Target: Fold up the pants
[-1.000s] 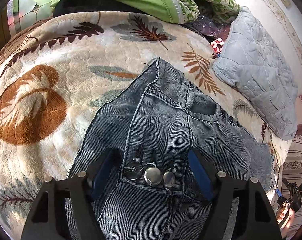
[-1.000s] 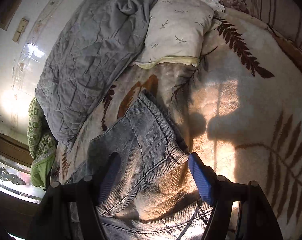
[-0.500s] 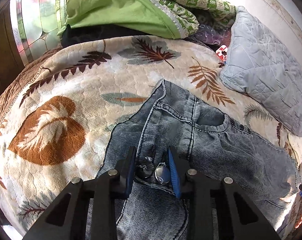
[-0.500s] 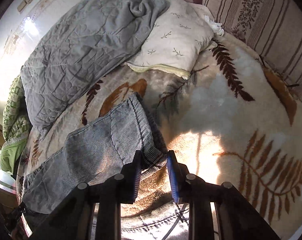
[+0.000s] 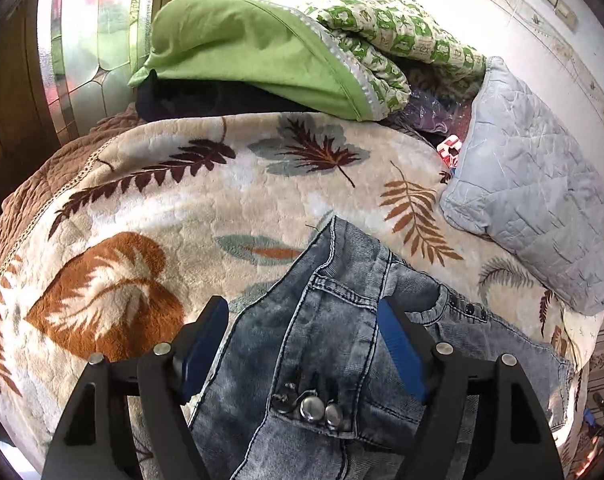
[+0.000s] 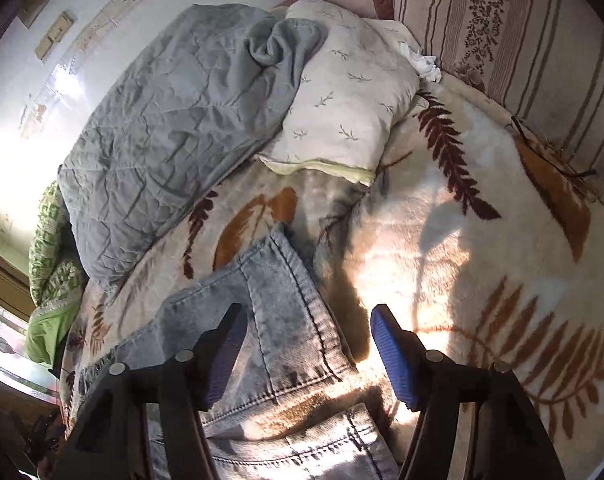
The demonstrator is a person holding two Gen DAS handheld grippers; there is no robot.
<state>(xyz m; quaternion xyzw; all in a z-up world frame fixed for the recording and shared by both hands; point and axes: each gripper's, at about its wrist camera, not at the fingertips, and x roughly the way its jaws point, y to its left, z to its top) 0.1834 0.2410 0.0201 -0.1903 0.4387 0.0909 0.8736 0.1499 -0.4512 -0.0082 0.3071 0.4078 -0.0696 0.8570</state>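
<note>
The grey-blue denim pants (image 5: 334,272) lie on the leaf-patterned blanket (image 5: 150,208). Their waist end with metal buttons (image 5: 310,406) is under my left gripper (image 5: 302,316), whose jaws are opening above the denim; the blue pads do not touch it. In the right wrist view a hemmed end of the pants (image 6: 286,300) lies folded over another denim layer (image 6: 286,452). My right gripper (image 6: 308,316) hovers over that hem, its jaws opening too, with nothing pinched between the pads.
A green pillow and patterned quilt (image 5: 262,48) are piled at the far edge by a window. A grey quilted cover (image 5: 530,208) lies beside the pants, with a cream pillow (image 6: 342,112) under it. A striped cushion back (image 6: 522,40) bounds the far right.
Half a second ago both grippers were pinched on the denim, the left at the buttons and the right at the hem. Both have let go, spread their jaws and risen.
</note>
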